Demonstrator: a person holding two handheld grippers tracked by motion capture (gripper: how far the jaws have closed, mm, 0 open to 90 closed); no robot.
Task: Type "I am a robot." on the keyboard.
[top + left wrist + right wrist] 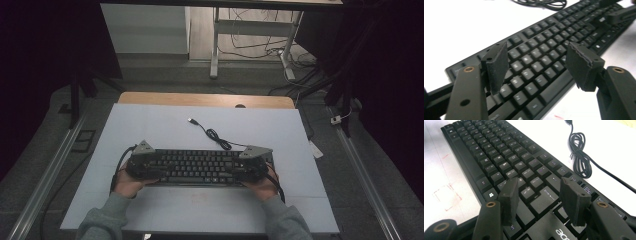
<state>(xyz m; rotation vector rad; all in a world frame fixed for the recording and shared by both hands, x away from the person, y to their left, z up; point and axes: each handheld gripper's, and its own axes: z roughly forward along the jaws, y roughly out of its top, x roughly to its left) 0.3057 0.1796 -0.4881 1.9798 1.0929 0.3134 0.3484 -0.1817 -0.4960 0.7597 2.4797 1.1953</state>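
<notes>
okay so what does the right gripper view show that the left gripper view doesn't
Right gripper view alone: the Enter key between that gripper's spread jaws, the silver brand lettering on the keyboard's edge, a faint red square mark on the white table sheet, and the plug end of the USB cable.

Left gripper view alone: the letter keys under the left gripper, and the other gripper at the keyboard's far end.

Both: the black keyboard, its coiled cable, and open jaws holding nothing.
</notes>
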